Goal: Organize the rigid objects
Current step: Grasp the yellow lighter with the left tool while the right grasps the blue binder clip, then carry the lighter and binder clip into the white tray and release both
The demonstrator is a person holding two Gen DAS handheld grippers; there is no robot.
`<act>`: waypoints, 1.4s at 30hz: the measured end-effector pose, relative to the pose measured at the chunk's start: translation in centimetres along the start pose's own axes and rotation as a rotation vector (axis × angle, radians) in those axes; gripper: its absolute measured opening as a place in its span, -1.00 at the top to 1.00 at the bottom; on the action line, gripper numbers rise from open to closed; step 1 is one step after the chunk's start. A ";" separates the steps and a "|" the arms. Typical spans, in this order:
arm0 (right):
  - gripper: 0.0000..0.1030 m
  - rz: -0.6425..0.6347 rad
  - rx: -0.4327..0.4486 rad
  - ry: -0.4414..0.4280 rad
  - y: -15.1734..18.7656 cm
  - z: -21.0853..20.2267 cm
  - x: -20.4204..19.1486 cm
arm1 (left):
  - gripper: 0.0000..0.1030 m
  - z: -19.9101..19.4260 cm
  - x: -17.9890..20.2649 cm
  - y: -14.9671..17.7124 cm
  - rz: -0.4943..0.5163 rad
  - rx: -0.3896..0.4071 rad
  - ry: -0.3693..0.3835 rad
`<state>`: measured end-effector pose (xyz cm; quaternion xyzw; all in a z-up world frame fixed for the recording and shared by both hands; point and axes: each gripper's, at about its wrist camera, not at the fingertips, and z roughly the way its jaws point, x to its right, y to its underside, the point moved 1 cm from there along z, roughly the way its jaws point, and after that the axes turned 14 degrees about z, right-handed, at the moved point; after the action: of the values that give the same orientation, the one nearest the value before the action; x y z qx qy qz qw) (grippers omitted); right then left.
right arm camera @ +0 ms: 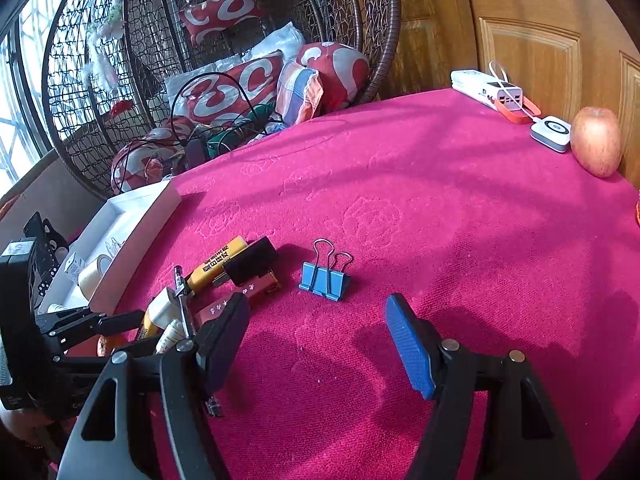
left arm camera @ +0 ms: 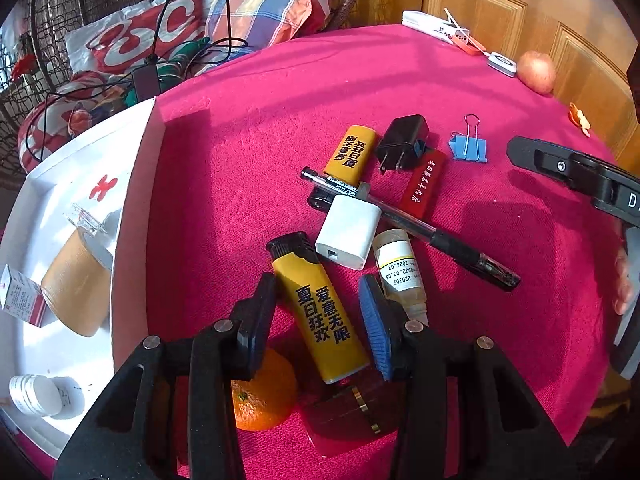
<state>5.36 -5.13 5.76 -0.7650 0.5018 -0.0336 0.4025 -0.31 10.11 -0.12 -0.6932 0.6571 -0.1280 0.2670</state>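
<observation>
My left gripper (left arm camera: 320, 312) is open, its jaws on either side of a yellow lighter (left arm camera: 320, 312) lying on the pink cloth, not closed on it. Beyond it lie a white charger (left arm camera: 348, 236), a small dropper bottle (left arm camera: 400, 272), a black pen (left arm camera: 416, 224), a second yellow lighter (left arm camera: 351, 155), a black plug (left arm camera: 402, 142), a red lighter (left arm camera: 424, 184) and a blue binder clip (left arm camera: 469, 148). My right gripper (right arm camera: 320, 344) is open and empty above bare cloth, just short of the binder clip (right arm camera: 325, 280). It shows at the right edge of the left wrist view (left arm camera: 560, 168).
A white box (left arm camera: 132, 200) at the left holds a tape roll (left arm camera: 76, 284), a small carton and a white jar. An orange (left arm camera: 260, 396) and a dark wooden piece (left arm camera: 352, 408) lie under my left gripper. An apple (right arm camera: 596, 140), a power bank (right arm camera: 486, 86) and a wicker chair stand behind.
</observation>
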 end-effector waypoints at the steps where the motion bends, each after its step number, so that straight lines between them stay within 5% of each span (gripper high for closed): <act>1: -0.38 0.003 0.002 0.002 -0.1 0.0 0.1 | 0.18 0.0 -0.2 0.1 -0.009 0.000 -0.011; 17: -0.32 -0.155 -0.071 0.133 -1.2 5.5 -2.0 | 0.21 -0.2 -0.2 0.6 -0.035 0.013 -0.031; 19: -0.14 -0.176 -0.072 0.155 -1.2 5.7 -2.1 | 0.50 -0.4 -0.1 0.6 -0.031 0.029 -0.022; 20: 0.30 -0.186 -0.069 0.151 -1.2 5.6 -2.2 | 0.51 -0.5 -0.1 0.7 -0.036 0.034 -0.010; 32: 0.30 -0.083 0.005 0.018 -1.6 1.2 -1.1 | 0.54 -3.9 -0.2 0.6 -0.069 0.140 -0.028; 42: 0.30 -0.114 0.080 -0.082 -2.4 -2.6 -4.2 | 0.54 -7.5 -0.7 0.5 -0.084 0.228 -0.070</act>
<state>3.90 -2.90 10.52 -0.7765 0.4387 -0.0450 0.4502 -4.79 9.31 5.90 -0.6895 0.5989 -0.1887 0.3611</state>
